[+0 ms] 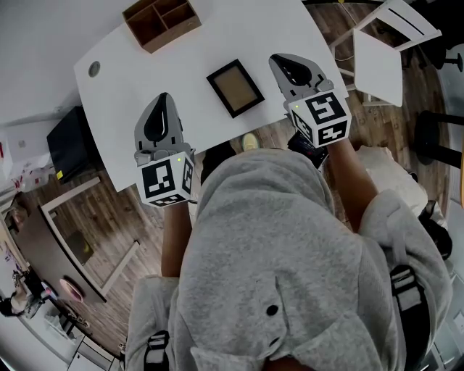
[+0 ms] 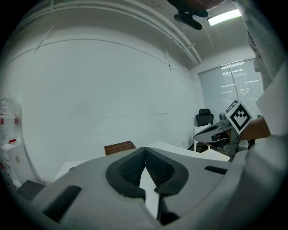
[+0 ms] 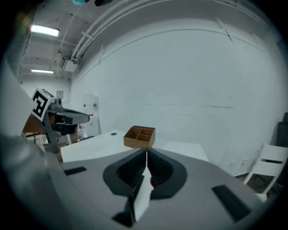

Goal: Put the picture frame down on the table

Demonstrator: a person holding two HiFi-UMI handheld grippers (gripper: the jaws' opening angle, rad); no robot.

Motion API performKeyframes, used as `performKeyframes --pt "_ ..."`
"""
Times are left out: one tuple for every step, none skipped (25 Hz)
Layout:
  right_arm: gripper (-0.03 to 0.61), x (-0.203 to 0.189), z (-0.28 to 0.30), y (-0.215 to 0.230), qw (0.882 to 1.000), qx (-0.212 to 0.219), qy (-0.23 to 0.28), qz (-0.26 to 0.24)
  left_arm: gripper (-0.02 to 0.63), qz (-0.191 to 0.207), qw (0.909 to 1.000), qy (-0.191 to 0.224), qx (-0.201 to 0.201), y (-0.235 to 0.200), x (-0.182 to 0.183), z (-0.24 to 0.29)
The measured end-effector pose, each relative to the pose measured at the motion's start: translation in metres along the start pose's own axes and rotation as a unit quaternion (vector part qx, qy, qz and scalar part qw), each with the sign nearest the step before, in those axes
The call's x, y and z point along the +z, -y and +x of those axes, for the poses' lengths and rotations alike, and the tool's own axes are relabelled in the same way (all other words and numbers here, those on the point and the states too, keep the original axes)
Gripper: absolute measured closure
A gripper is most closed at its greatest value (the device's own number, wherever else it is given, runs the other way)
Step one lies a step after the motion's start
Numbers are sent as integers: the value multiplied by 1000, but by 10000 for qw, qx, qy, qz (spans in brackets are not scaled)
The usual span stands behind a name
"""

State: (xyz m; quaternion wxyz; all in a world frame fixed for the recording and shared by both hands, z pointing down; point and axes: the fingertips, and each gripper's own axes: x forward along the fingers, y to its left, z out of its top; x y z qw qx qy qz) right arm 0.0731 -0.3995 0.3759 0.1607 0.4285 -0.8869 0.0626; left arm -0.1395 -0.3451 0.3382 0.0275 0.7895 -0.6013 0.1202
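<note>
The picture frame (image 1: 235, 88), black-edged with a brown centre, lies flat on the white table (image 1: 123, 80), free of both grippers. My left gripper (image 1: 163, 98) is held over the table's near edge, left of the frame, its jaws shut with nothing in them. To the right of the frame, my right gripper (image 1: 275, 59) is also shut and empty. In the left gripper view the left gripper (image 2: 145, 153) has its tips meeting. The right gripper (image 3: 146, 153) looks the same in its own view. The frame is hidden in both gripper views.
A wooden compartment box (image 1: 161, 22) stands at the table's far side, also seen as the box (image 2: 119, 147) and the box (image 3: 140, 136). A round cable hole (image 1: 94, 69) is at the far left. A white chair (image 1: 395, 32) stands right of the table.
</note>
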Motion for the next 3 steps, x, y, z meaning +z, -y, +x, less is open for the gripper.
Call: performKeyframes --pt "548 0 0 0 10000 8 -15 -51 594 1 10000 -7 -9 1 0 2" --pt "548 0 1 1 9999 18 -28 -98 594 4 10000 -14 -18 2 0 3" --pt "548 -1 1 1 9999 29 -40 -142 594 7 10000 -21 -26 3 0 5"
